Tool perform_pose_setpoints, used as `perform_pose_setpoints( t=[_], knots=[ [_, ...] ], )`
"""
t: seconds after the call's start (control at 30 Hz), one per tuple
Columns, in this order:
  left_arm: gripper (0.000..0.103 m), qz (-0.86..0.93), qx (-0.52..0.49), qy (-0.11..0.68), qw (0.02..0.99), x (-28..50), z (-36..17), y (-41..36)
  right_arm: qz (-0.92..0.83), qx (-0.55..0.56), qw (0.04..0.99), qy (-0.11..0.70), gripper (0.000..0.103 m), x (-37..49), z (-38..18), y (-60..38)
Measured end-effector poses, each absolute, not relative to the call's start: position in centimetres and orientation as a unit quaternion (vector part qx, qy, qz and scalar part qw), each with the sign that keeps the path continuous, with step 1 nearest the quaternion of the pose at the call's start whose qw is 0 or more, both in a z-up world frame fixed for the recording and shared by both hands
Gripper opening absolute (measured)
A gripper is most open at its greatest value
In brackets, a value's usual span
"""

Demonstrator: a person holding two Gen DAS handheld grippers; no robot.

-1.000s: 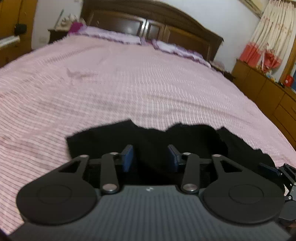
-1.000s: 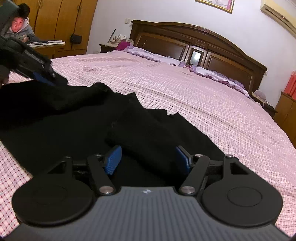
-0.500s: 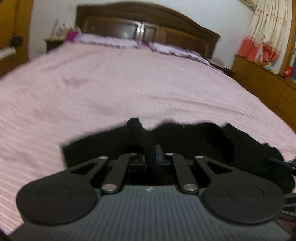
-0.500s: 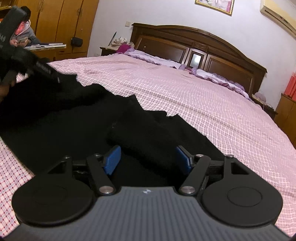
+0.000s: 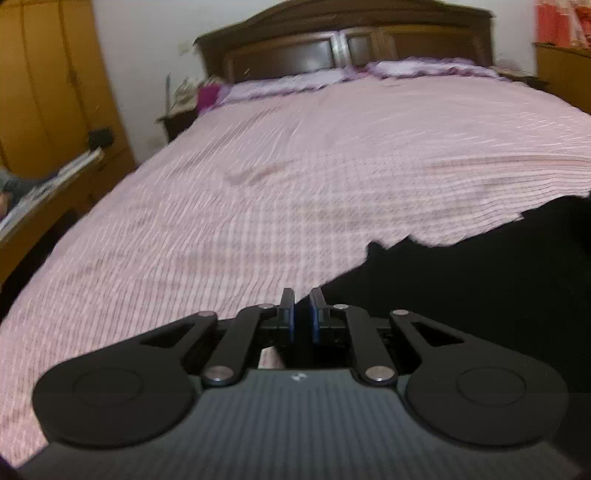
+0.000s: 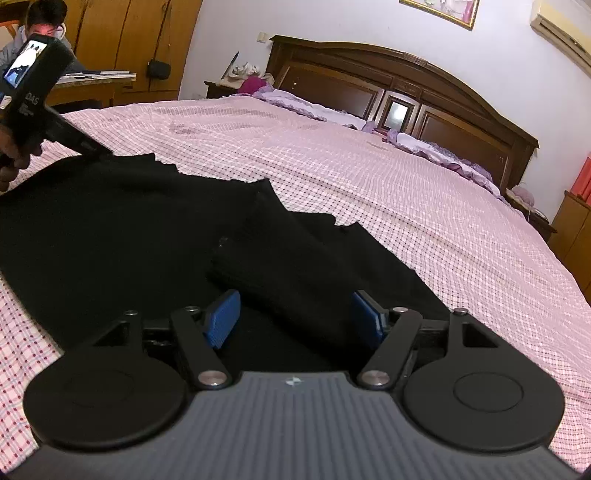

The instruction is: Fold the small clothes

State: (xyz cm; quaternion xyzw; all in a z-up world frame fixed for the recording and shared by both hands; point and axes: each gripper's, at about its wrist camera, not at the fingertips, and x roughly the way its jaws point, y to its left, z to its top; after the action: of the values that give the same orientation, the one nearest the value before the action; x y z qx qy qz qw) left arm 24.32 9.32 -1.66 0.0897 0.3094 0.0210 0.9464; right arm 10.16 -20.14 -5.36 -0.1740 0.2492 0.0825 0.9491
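Note:
A black garment (image 6: pixel 122 229) lies spread on the pink checked bed cover (image 6: pixel 424 206), with a folded strip (image 6: pixel 291 266) lying on top of it. My right gripper (image 6: pixel 295 299) hovers low over that strip, open, one blue pad on each side and nothing pinched. A hand holds my left gripper (image 6: pixel 94 150) at the garment's far left corner, and the cloth is drawn out toward it. In the left wrist view the left gripper (image 5: pixel 301 314) has its pads nearly together on dark cloth, and the garment (image 5: pixel 480 280) fills the right side.
A dark wooden headboard (image 6: pixel 388 85) and purple pillows (image 6: pixel 436 147) close the far end of the bed. A wardrobe (image 6: pixel 122 48), a desk (image 6: pixel 92 79) and a seated person (image 6: pixel 40 22) are at the left. A wooden dresser (image 6: pixel 576 225) stands at the right.
The left gripper went from open to shut on the garment's edge, then swung left with it. The cloth now lies flatter and wider. The right gripper has stayed open in place.

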Motion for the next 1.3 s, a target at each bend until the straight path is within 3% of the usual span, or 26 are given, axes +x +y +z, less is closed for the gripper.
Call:
perform_pose_setpoints(
  t=[0.13, 0.2, 0.23, 0.27, 0.3, 0.53, 0.63, 0.67, 0.73, 0.87, 1.03, 1.3],
  knots=[
    [0.013, 0.012, 0.009, 0.325, 0.946, 22.8, -0.3, 11.0, 0.079, -0.196, 0.947, 0.244, 0.074, 9.8, -5.1, -19.8],
    [0.033, 0.016, -0.028, 0.331, 0.943, 21.4, 0.9, 11.4, 0.079, -0.209, 0.945, 0.238, 0.074, 9.3, -5.0, -19.6],
    [0.051, 0.018, -0.040, 0.332, 0.942, 20.7, 1.4, 11.4, 0.079, -0.214, 0.945, 0.236, 0.074, 9.1, -4.9, -19.5],
    [0.061, 0.018, -0.049, 0.332, 0.942, 19.8, 2.0, 11.2, 0.080, -0.217, 0.944, 0.235, 0.074, 8.9, -4.8, -19.4],
    [0.063, 0.015, -0.056, 0.332, 0.942, 18.8, 2.6, 10.7, 0.081, -0.218, 0.943, 0.236, 0.074, 8.9, -4.7, -19.4],
    [0.064, -0.065, -0.070, 0.329, 0.940, 16.1, 3.3, 8.7, 0.080, -0.229, 0.937, 0.250, 0.070, 9.8, -5.5, -18.5],
    [0.065, -0.085, -0.054, 0.323, 0.941, 15.9, 2.1, 7.8, 0.070, -0.238, 0.935, 0.253, 0.040, 10.6, -6.3, -18.3],
    [0.065, -0.085, -0.046, 0.318, 0.943, 15.8, 1.7, 7.8, 0.067, -0.235, 0.935, 0.257, 0.022, 10.8, -6.3, -18.3],
    [0.064, -0.077, -0.033, 0.313, 0.946, 15.9, 0.7, 7.6, 0.054, -0.241, 0.936, 0.251, 0.009, 11.0, -5.9, -18.4],
    [0.065, -0.076, -0.049, 0.309, 0.947, 16.2, -0.5, 8.5, 0.014, -0.251, 0.944, 0.214, 0.006, 11.8, -3.2, -19.9],
    [0.065, -0.072, -0.055, 0.307, 0.947, 16.6, -1.2, 9.0, -0.032, -0.241, 0.943, 0.228, 0.006, 16.4, -1.9, -23.1],
    [0.069, -0.067, -0.030, 0.306, 0.949, 16.8, -1.8, 8.2, -0.077, -0.220, 0.917, 0.324, 0.007, 23.0, -7.0, -26.9]
  ],
)
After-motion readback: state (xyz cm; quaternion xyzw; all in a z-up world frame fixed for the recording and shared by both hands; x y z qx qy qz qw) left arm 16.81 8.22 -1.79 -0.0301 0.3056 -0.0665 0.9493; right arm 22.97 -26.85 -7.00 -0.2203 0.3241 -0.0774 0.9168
